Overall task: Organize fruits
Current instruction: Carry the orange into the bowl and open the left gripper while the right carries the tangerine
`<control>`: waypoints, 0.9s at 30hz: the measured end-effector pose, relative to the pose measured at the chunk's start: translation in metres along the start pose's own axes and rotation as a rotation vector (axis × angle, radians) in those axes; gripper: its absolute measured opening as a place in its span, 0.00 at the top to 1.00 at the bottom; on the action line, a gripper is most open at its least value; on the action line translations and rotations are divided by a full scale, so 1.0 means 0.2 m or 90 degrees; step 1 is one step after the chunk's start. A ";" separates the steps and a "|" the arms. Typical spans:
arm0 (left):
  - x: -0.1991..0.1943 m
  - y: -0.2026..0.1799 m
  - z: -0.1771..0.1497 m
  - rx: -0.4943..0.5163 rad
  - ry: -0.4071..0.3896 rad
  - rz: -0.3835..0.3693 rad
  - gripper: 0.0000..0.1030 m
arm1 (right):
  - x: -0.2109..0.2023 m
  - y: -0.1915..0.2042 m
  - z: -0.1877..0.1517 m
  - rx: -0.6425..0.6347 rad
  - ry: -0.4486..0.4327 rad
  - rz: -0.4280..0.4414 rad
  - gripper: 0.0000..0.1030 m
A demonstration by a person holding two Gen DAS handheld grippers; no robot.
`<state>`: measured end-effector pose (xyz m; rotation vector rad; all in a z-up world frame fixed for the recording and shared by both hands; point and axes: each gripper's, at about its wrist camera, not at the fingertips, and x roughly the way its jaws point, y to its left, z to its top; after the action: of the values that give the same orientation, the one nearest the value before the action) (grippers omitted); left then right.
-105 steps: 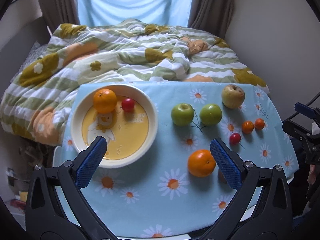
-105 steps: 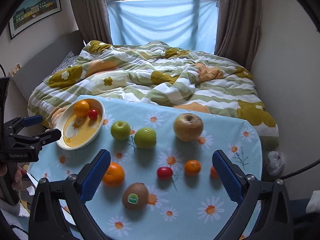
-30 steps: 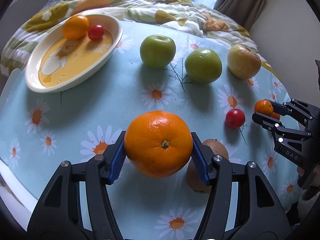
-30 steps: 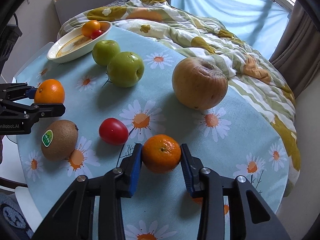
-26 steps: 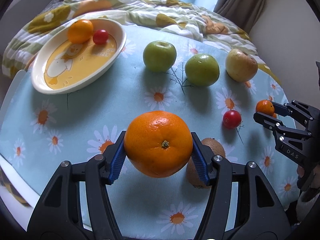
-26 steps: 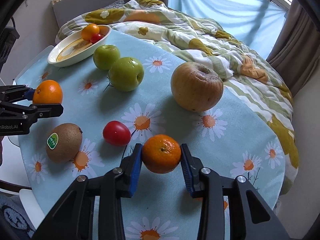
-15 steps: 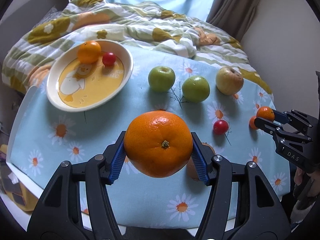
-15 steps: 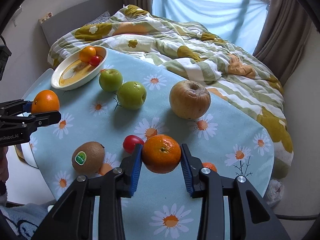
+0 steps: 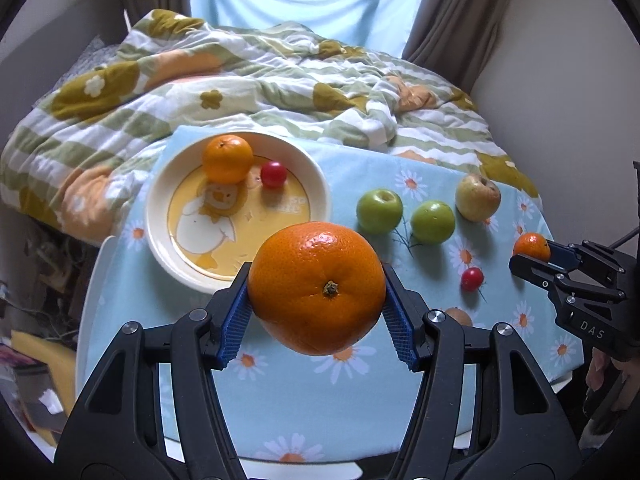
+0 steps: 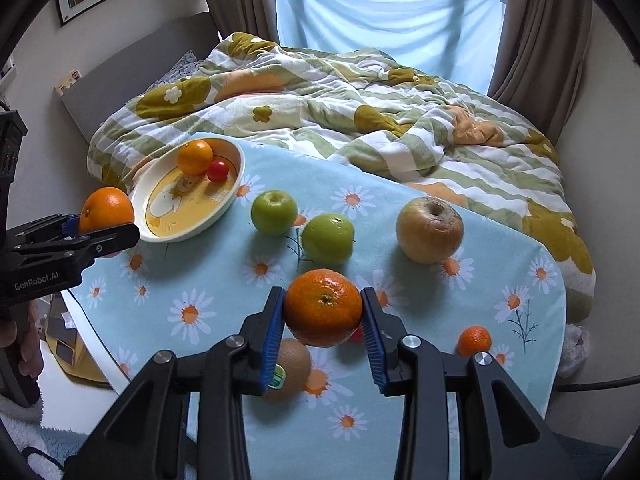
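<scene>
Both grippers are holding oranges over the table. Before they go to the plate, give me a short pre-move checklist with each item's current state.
1. Left gripper grip: large orange seated between both pads, clear of the tablecloth. ok.
2. Right gripper grip: small orange clamped between both pads. ok.
3. Room on the plate: it holds only an orange and a cherry tomato at its far side; the near half is bare. ok.
4. Path to the plate: both green apples sit to its right, outside the left gripper's line. ok.
5. Both grippers released at once without crowding: cannot tell.
</scene>
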<state>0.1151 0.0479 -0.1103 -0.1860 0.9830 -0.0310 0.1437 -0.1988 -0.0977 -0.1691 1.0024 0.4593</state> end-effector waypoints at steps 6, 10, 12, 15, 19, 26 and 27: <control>0.03 0.21 0.11 0.022 -0.001 -0.004 0.36 | 0.08 0.20 0.12 0.011 -0.015 0.002 0.66; 0.06 0.32 0.18 0.044 0.001 -0.012 0.36 | 0.14 0.31 0.19 0.021 -0.016 0.001 0.66; 0.08 0.37 0.21 0.056 0.001 -0.017 0.36 | 0.17 0.37 0.23 0.024 -0.018 -0.001 0.66; 0.12 0.42 0.26 0.077 0.000 -0.022 0.36 | 0.21 0.43 0.28 0.033 -0.021 -0.005 0.66; 0.20 0.48 0.31 0.105 0.004 -0.033 0.36 | 0.28 0.50 0.33 0.041 -0.023 -0.016 0.66; 0.41 0.53 0.34 0.156 0.027 -0.025 0.36 | 0.42 0.54 0.38 0.066 -0.016 -0.026 0.67; 0.44 0.54 0.34 0.163 0.031 -0.020 0.36 | 0.43 0.54 0.38 0.070 -0.013 -0.025 0.66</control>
<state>0.2142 0.1536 -0.1649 0.0338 1.0147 -0.1902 0.1944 -0.0511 -0.1218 -0.0846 1.0008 0.3682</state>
